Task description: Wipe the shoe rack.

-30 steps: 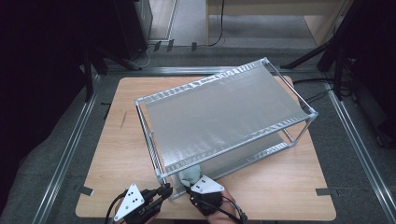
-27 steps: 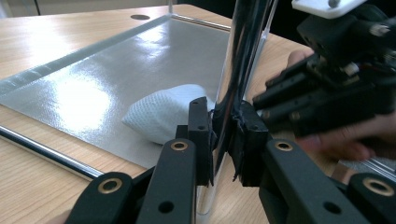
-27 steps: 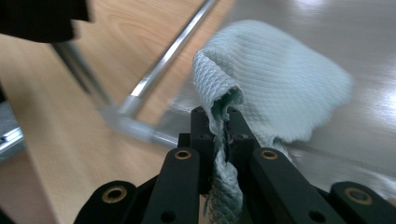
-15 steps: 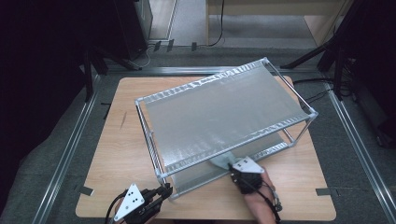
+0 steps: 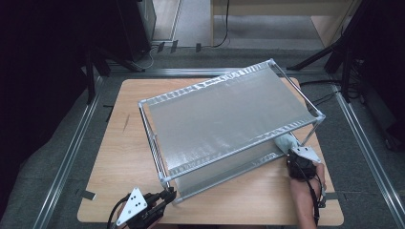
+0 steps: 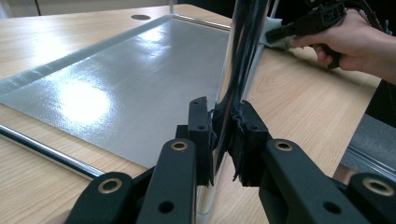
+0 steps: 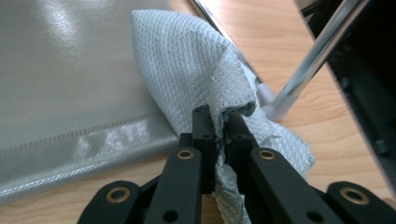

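Cloth [image 7: 201, 70] pinched in right gripper [image 7: 221, 122], lying on lower shelf [image 7: 70, 70] by near right leg [image 7: 317, 56]. Left gripper [image 6: 223, 135] clamped on near left post [image 6: 240, 56]. Beyond, top shelf [image 5: 224, 114], table [image 5: 124, 138].

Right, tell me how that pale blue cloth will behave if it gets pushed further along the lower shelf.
The cloth, pinched in the right gripper, looks floppy: it bunches and folds over itself. Its dimpled weave suggests it is light and will probably drag and crumple rather than slide flat. It may catch at the lower shelf edge.
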{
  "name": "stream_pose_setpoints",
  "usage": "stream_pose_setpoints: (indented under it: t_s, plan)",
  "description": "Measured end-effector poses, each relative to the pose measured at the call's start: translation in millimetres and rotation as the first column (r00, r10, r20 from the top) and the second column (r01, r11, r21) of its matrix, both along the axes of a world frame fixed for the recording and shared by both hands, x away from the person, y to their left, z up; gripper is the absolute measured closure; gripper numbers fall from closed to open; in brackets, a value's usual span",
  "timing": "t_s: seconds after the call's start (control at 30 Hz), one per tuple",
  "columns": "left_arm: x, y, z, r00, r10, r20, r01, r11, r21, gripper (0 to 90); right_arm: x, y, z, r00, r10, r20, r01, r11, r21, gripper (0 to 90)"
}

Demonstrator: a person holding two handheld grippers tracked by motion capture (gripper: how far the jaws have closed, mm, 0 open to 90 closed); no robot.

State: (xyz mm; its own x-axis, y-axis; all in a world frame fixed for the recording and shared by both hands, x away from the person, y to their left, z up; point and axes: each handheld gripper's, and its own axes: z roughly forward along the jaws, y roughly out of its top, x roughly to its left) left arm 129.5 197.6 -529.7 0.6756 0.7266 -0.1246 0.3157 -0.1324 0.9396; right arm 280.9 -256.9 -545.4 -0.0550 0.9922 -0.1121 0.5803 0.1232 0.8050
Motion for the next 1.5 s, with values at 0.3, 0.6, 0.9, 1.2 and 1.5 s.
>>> stream_pose_setpoints:
  t_s: [0.3,0.6,0.9,1.2,1.5]
  plan:
    - [0.3,0.7,0.0,1.0,0.004,-0.002,-0.004,1.0,-0.002,80.3,-29.7,82.3,0.4,0.9635,0.266,-0.028,-0.262,0.959,0.105,87.4]
    - [0.5,1.8,0.0,1.0,0.002,-0.005,-0.002,1.0,-0.005,80.2,-83.4,210.1,-7.6,0.7938,0.608,-0.028,-0.599,0.789,0.14,87.4]
    - [0.7,1.8,-0.1,1.0,0.003,-0.005,-0.003,1.0,-0.005,80.2,-89.6,232.0,-8.9,0.7396,0.673,-0.019,-0.667,0.736,0.116,87.3]
    - [0.7,1.7,-0.1,1.0,0.002,-0.003,-0.002,1.0,-0.003,80.2,-38.2,126.1,-6.1,0.9193,0.393,-0.026,-0.389,0.916,0.095,87.3]
    - [1.4,1.9,-0.5,1.0,0.006,-0.002,-0.006,1.0,-0.005,80.2,-16.7,30.2,1.9,0.9959,0.09,0.004,-0.09,0.992,0.089,87.3]
